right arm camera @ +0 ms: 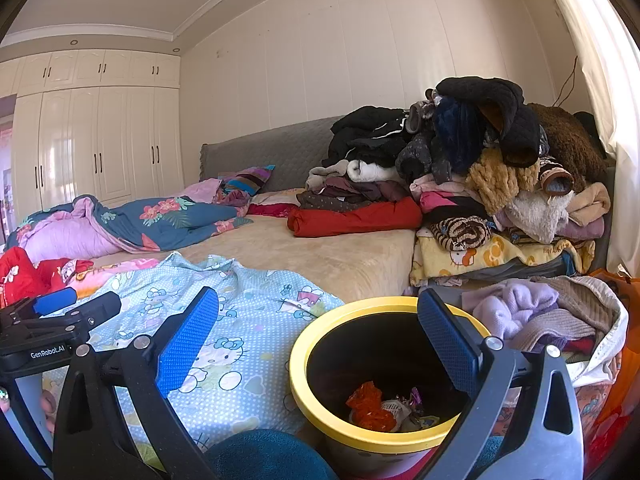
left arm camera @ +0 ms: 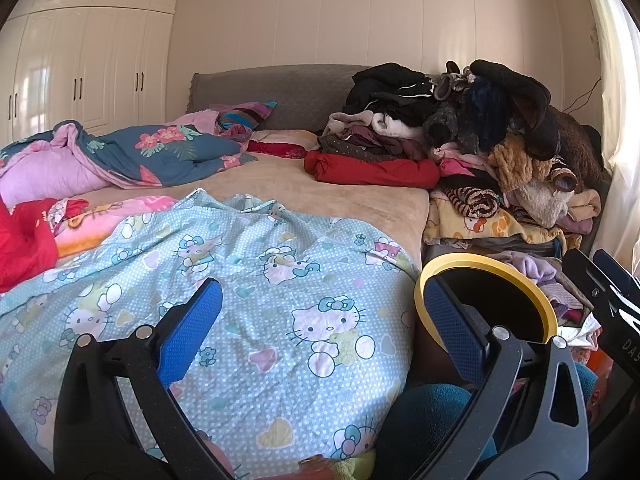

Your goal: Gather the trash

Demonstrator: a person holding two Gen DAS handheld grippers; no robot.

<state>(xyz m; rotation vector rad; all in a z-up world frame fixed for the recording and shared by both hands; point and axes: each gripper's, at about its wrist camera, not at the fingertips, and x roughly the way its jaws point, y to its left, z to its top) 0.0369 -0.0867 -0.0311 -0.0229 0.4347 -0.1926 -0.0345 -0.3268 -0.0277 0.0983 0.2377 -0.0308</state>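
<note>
Both grippers, left gripper (left arm camera: 320, 320) and right gripper (right arm camera: 316, 332), hold their blue fingers wide apart, empty. Just inside the right finger (right arm camera: 448, 344) sits the yellow-rimmed bin (right arm camera: 320, 412), holding an orange wrapper (right arm camera: 368, 408) and, apparently, crumpled paper.

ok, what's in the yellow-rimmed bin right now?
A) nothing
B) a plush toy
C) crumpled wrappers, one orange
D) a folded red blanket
C: the right wrist view shows the bin holding crumpled wrappers at the bottom, one of them orange.
</note>
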